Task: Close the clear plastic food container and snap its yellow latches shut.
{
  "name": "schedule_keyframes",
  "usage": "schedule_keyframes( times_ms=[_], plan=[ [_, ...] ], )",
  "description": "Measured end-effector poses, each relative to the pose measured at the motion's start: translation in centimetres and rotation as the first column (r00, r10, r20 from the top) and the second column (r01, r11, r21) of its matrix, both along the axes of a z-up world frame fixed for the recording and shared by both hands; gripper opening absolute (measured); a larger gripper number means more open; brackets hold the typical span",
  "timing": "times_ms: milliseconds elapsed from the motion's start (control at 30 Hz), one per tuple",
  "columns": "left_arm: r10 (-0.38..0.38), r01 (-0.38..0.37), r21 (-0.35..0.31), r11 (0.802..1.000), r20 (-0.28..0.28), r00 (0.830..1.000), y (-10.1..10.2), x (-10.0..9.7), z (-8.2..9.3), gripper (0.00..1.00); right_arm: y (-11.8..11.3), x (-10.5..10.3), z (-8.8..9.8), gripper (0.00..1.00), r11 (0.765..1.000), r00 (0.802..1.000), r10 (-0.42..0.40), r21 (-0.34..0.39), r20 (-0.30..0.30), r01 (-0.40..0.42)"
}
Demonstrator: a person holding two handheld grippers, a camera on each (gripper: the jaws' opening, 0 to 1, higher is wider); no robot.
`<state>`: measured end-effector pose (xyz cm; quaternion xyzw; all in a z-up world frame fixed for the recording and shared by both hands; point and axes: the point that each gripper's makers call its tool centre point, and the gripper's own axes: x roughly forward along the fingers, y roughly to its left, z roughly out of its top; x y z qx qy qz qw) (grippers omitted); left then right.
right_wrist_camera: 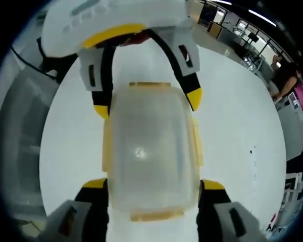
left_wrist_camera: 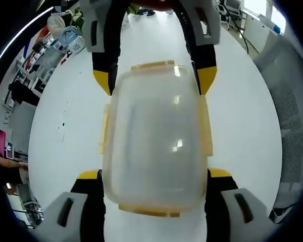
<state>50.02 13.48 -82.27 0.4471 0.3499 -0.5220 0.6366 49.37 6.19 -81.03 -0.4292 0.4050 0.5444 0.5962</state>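
A clear plastic container with its lid on rests on the white table. Yellow latches run along its two long sides and both ends; I cannot tell whether they are snapped. My left gripper straddles the near end, yellow-tipped jaws against both sides. My right gripper holds the far end the same way. In the right gripper view the container lies between the right gripper at the bottom and the left gripper at the top.
The white table spreads wide around the container. Shelves with clutter stand beyond its left edge. A mesh chair back stands at the right. A person stands at desks far off.
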Motion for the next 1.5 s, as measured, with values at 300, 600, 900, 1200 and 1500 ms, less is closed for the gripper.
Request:
schedule_keyframes(
  times_ms=[300, 600, 900, 1200, 1500],
  plan=[
    [0.005, -0.005, -0.014, 1.000, 0.003, 1.000, -0.2, 1.5, 0.0, 0.80, -0.1, 1.5, -0.1, 0.71, 1.000, 1.000, 0.005, -0.012, 0.003, -0.005],
    [0.006, -0.006, -0.015, 1.000, 0.006, 1.000, -0.4, 2.7, 0.0, 0.80, -0.3, 2.7, -0.1, 0.71, 1.000, 1.000, 0.003, -0.019, 0.008, -0.003],
    [0.004, -0.003, -0.018, 1.000, 0.007, 1.000, -0.5, 2.8, 0.1, 0.80, -0.4, 2.8, 0.0, 0.72, 1.000, 1.000, 0.003, -0.019, 0.009, -0.003],
    [-0.006, 0.006, -0.026, 1.000, 0.026, 1.000, -0.5, 2.6, 0.1, 0.87, -0.5, 2.8, -0.1, 0.77, 1.000, 1.000, -0.007, -0.005, 0.015, 0.007],
    [0.044, -0.041, -0.073, 0.996, 0.046, 0.998, -0.2, 3.1, 1.3, 0.91, -1.1, 3.0, 0.9, 0.85, 0.998, 0.998, -0.055, 0.037, 0.045, 0.053]
  ],
)
